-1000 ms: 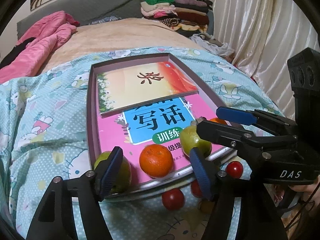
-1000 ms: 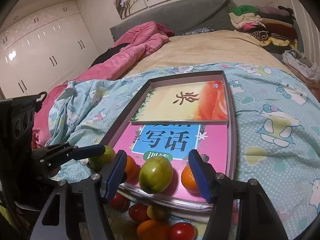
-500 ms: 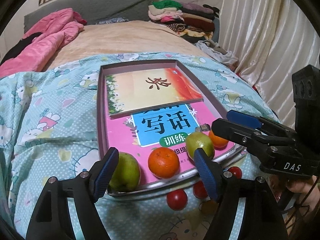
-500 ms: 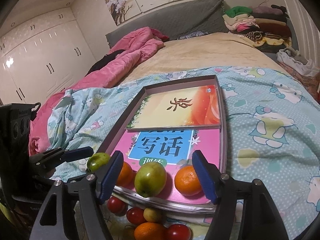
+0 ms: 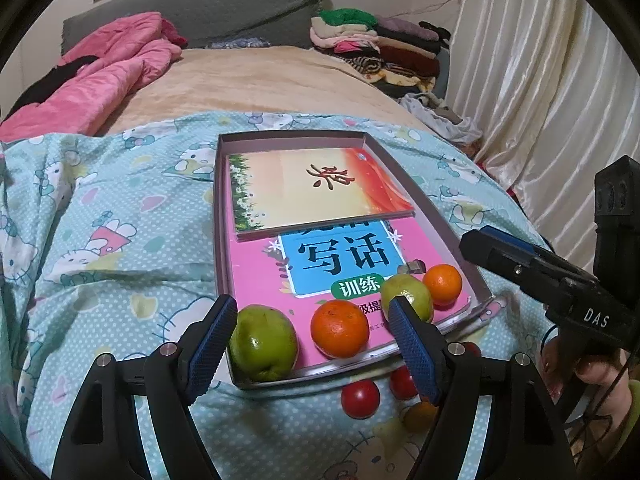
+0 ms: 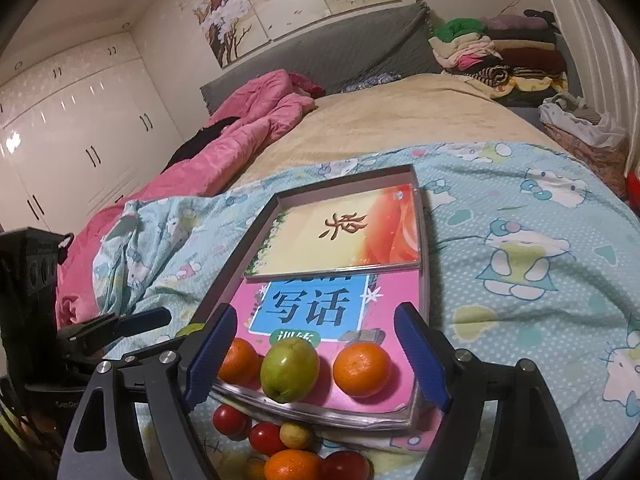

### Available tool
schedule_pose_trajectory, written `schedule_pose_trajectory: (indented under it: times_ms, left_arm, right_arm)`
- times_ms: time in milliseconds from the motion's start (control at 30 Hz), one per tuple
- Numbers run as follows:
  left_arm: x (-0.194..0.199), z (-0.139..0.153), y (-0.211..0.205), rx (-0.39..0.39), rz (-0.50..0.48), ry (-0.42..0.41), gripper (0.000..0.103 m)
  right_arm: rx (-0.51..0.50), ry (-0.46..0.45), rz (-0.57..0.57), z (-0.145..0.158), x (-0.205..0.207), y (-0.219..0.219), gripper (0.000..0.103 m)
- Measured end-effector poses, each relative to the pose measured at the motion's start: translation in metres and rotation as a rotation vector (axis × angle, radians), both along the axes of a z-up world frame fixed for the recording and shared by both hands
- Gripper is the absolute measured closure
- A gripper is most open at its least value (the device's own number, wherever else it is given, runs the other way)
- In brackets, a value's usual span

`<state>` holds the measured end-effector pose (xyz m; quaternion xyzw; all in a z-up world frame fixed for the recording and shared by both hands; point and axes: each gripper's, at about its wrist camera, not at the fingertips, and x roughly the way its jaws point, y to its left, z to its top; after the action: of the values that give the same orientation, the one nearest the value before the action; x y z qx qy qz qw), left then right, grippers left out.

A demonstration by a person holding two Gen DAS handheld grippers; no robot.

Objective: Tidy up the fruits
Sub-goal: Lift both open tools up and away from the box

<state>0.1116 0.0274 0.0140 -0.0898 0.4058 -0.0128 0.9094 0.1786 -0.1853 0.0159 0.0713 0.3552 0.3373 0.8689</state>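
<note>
1. The bed cover [image 5: 120, 248], light blue with cartoon cats, fills the lower half of both views. A pink quilt [image 5: 108, 80] lies at 10 o'clock in the left wrist view.
2. A shallow tray [image 5: 219, 216] lies on the cover and holds two books: a pink book [image 5: 256, 276] below and an orange-yellow book [image 5: 316, 192] over its far end.
3. The left gripper [image 5: 310, 332] is open and empty. A green fruit [image 5: 262, 344] is just beside its left finger, and an orange [image 5: 340, 328] is between the fingers, not touched.
4. The right gripper [image 6: 316, 352] has just been opening; its jaws stand wide. A second green fruit [image 6: 289, 369] and a second orange [image 6: 362, 368] lie between the fingers, not pressed.
5. These four fruits sit in one row on the near end of the pink book, at 6 o'clock of the tray.
6. Small red tomatoes [image 6: 230, 420] and more fruit lie on the cover, outside the tray at 6 o'clock.
</note>
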Motion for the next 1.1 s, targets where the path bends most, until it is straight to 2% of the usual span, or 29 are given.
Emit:
schedule_pose_trajectory:
  times_ms: [200,367,800,1100]
  left_arm:
    - [-0.005,0.005,0.001,-0.001,0.007,-0.017,0.024]
    - [-0.009,0.009,0.005,-0.002,0.02,-0.028,0.024]
    - [-0.018,0.014,0.007,-0.02,0.024,-0.04,0.024]
    - [-0.023,0.013,0.0,-0.019,0.007,-0.026,0.024]
  right_arm:
    - [0.017,-0.047,-0.052,0.011,-0.004,-0.012,0.021]
    - [0.04,-0.092,-0.092,0.022,-0.009,-0.024,0.016]
    - [0.055,-0.081,-0.103,0.025,-0.014,-0.032,0.015]
    - [0.031,-0.083,-0.128,0.027,-0.023,-0.036,0.015]
